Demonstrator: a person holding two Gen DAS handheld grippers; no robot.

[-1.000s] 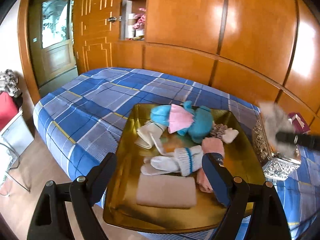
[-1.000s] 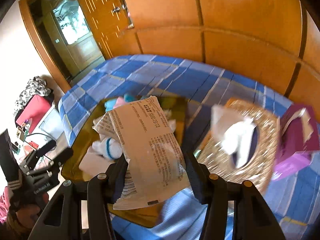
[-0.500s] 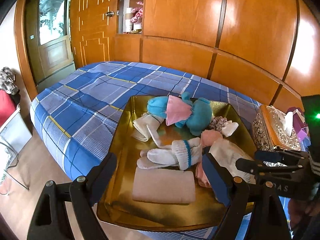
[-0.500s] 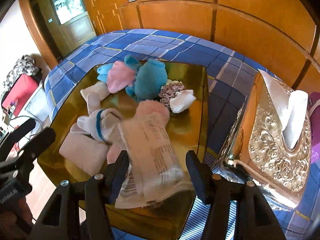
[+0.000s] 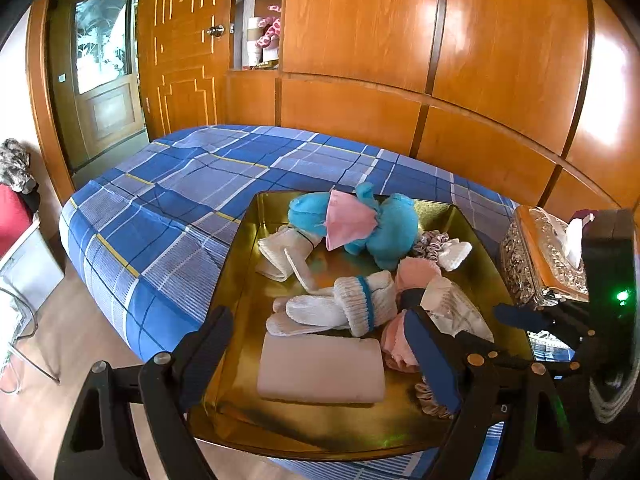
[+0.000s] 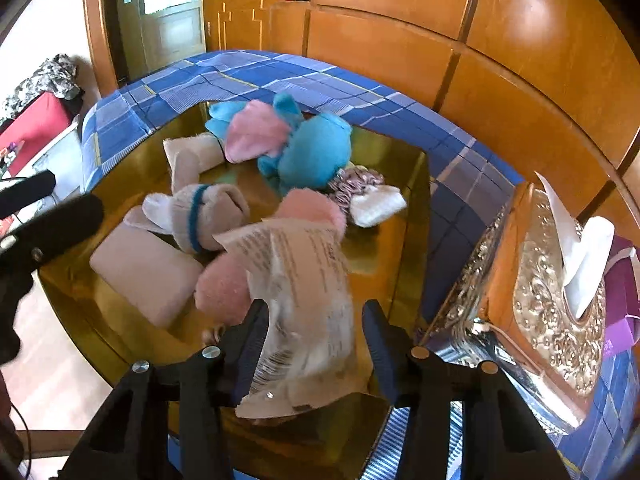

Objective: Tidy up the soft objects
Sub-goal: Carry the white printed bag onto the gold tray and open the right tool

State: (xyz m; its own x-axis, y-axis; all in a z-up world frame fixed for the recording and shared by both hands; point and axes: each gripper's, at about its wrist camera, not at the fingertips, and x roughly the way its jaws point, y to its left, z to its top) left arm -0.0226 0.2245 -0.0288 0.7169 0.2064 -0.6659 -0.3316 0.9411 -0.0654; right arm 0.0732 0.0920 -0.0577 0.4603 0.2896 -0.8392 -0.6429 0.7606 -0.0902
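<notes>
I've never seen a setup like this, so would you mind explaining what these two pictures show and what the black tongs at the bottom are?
There is no robot here: a person holds a two-finger gripper in each hand, and each carries a fisheye camera looking along its fingers. One picture is from the left gripper, the other from the right gripper.

On a bed with a blue plaid sheet lies a gold tray of soft things: a blue plush toy, white socks, a pink fuzzy item and a folded beige cloth. Beside the tray is an ornate tissue box.

The left gripper is open and holds nothing. A plastic packet sits between the right gripper's fingers, low over the tray; whether it is gripped or just released, I cannot tell.
</notes>
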